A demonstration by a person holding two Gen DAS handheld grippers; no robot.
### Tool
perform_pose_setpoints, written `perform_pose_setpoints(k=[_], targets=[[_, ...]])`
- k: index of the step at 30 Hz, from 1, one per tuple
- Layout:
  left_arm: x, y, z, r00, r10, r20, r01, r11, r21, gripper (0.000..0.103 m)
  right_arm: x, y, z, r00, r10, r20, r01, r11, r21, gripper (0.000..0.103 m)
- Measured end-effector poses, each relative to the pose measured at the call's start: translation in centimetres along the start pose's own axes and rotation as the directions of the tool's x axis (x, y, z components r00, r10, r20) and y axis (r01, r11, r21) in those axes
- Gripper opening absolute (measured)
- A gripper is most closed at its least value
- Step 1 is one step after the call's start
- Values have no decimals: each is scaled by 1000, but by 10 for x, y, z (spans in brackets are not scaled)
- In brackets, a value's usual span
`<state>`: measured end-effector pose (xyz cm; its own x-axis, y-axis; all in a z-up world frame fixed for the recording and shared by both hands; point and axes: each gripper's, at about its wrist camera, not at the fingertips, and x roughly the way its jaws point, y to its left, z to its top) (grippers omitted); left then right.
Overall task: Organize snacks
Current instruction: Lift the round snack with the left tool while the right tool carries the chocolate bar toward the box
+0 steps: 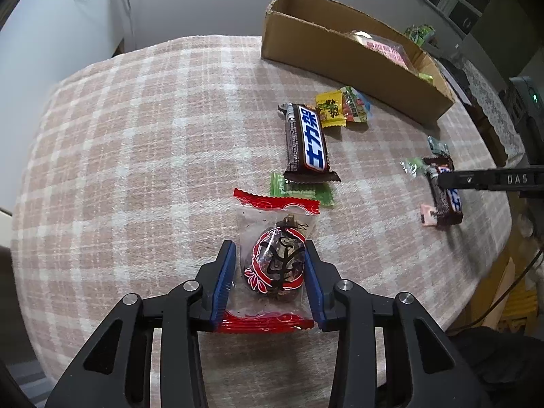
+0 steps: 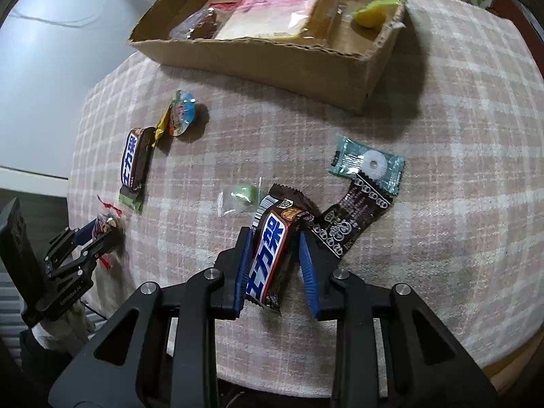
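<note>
1. Snacks, assorted, lie loose on a checked tablecloth (image 1: 136,136), awaiting sorting into a cardboard box (image 1: 340,57) at the far edge. Listed left to right.
2. Red-edged clear packet (image 1: 272,265), holding a dark wrapped sweet. It lies flat between the blue pads of the left gripper (image 1: 270,282). The jaws are narrowed to the packet's width and both pads touch its sides: judged a grip about to lift.
3. Green sachet (image 1: 299,192), partly under the end of the next item.
4. Long chocolate bar (image 1: 307,139), brown wrapper with a blue-and-white label, untouched.
5. Yellow sweet (image 1: 329,108) and a colourful jelly cup (image 1: 357,103), side by side just before the box.
6. Pale green sweet in clear wrap (image 2: 239,197), alone, near item 7.
7. Second chocolate bar (image 2: 272,255), tilted up off the cloth. The right gripper (image 2: 275,265) has its jaws drawn in on the bar's long sides, apparently so it can be carried lengthwise.
8. Dark brown sachet (image 2: 350,224), touching the right finger's outer side.
9. Teal-wrapped ring mint (image 2: 369,166), overlapping item 8.
10. Box contents: wrapped bread slice (image 2: 278,6), dark packet (image 2: 197,25), and yellow-green sweet (image 2: 374,10).
</note>
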<state>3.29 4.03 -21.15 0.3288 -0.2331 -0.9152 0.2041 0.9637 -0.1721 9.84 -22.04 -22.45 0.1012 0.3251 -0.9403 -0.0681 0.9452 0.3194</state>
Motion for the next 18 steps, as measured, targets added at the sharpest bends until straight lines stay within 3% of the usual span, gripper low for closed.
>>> perform_pose_setpoints(k=[11,18], targets=[[-10,6,3,999,-21,28,22,999,-25,37,-16,6,1,999,22,46,-21,999,-25,19],[-8,4,2,999,-25,27,26,999,-26,37,2,12,2,1000,6,-20,-7,999,-48,23]])
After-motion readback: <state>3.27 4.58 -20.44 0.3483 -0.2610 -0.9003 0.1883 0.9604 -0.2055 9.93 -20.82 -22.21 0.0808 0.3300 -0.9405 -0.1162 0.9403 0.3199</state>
